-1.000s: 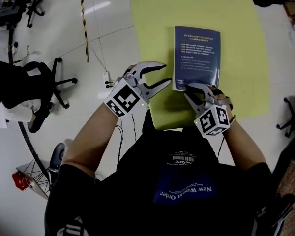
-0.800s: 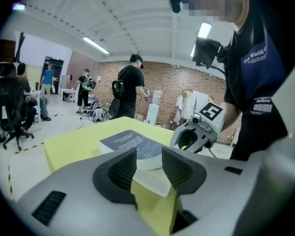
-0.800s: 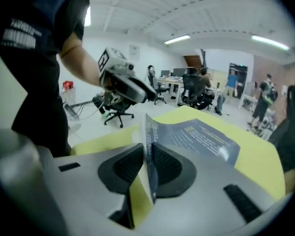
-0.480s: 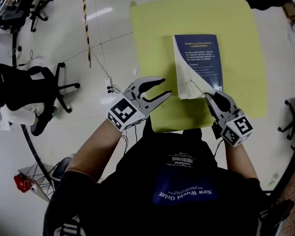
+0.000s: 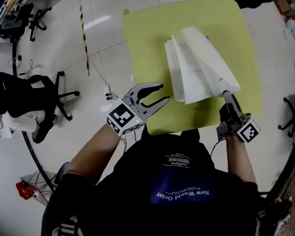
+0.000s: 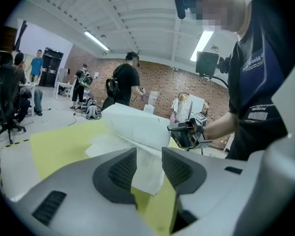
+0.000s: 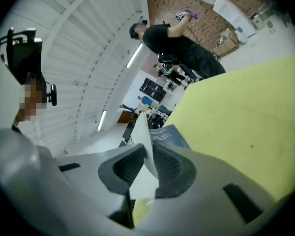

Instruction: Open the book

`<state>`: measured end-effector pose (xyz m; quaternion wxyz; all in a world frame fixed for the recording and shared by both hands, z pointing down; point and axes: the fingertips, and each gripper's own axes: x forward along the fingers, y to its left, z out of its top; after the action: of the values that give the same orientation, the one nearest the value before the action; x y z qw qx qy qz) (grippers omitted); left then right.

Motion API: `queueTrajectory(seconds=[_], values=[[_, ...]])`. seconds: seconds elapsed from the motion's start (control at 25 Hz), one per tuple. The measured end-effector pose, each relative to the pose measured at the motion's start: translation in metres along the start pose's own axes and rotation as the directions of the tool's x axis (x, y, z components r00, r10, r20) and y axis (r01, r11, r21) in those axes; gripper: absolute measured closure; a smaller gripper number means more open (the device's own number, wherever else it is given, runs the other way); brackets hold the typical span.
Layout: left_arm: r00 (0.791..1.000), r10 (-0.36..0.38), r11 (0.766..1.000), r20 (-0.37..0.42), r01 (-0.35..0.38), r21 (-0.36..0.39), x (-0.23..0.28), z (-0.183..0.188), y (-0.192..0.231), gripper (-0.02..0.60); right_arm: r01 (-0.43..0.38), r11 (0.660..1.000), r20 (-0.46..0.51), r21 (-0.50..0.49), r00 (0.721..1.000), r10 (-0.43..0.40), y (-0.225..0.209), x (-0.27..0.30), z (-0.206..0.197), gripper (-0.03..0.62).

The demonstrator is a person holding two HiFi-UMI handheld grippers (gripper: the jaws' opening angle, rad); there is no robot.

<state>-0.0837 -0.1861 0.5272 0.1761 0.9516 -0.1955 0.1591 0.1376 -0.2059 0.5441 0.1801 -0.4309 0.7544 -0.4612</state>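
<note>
Looking down, head view: the book (image 5: 196, 65) lies on the yellow counter (image 5: 147, 38), ahead of you and a little to your right, its white pages fanned upward.
Head view, right side: your right gripper (image 5: 227, 97) meets the near right corner of the lifted leaf (image 5: 211, 63) and holds it raised above the pages lying under it.
Head view, left side: your left gripper (image 5: 163, 93) sits at the counter's near edge, left of the book and apart from it, with its jaws spread.
Left gripper view, jaws: your left gripper (image 6: 149, 168) stands wide with nothing pressed between its pads. A page corner shows through the gap, farther off.
Left gripper view, scene: the book (image 6: 137, 127) arches up from the counter (image 6: 64, 146) toward your right gripper (image 6: 187, 134), which clamps its raised edge.
Right gripper view, jaws: your right gripper (image 7: 146, 168) is closed on the lifted leaf (image 7: 143, 151), with the pads pressing both faces.
Right gripper view, scene: a blue cover (image 7: 169, 134) shows just beyond the pads, and the counter (image 7: 246, 117) spreads to the right.
</note>
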Motion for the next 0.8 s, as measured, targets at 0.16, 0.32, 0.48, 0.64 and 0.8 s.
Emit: queueTrajectory(seconds=[0.16,0.32,0.48,0.64,0.8], values=[[1.0,-0.011,1.0,0.0,0.011,0.006,0.013,0.006,-0.007,0.434,0.049,0.999,0.079,0.02,0.996,-0.05,-0.029,-0.018,0.033,0.545],[1.0,-0.024,1.0,-0.001,0.024,0.01,0.019,0.01,-0.013,0.434,0.15,0.987,0.147,0.057,0.977,-0.157,-0.065,-0.031,0.058,0.549],[0.999,-0.034,0.999,0.0,0.034,0.012,0.021,0.012,-0.02,0.434,0.25,0.966,0.152,0.068,0.954,-0.258,-0.093,-0.036,0.066,0.549],[0.999,-0.043,0.999,0.004,0.043,0.013,0.029,0.018,-0.026,0.434,0.425,0.905,0.083,0.031,0.901,-0.426,-0.12,-0.043,0.069,0.521],[0.998,-0.059,0.998,0.002,0.059,0.007,0.035,0.016,-0.032,0.434,0.605,0.795,-0.066,-0.034,0.793,-0.606,-0.149,-0.054,0.061,0.479]])
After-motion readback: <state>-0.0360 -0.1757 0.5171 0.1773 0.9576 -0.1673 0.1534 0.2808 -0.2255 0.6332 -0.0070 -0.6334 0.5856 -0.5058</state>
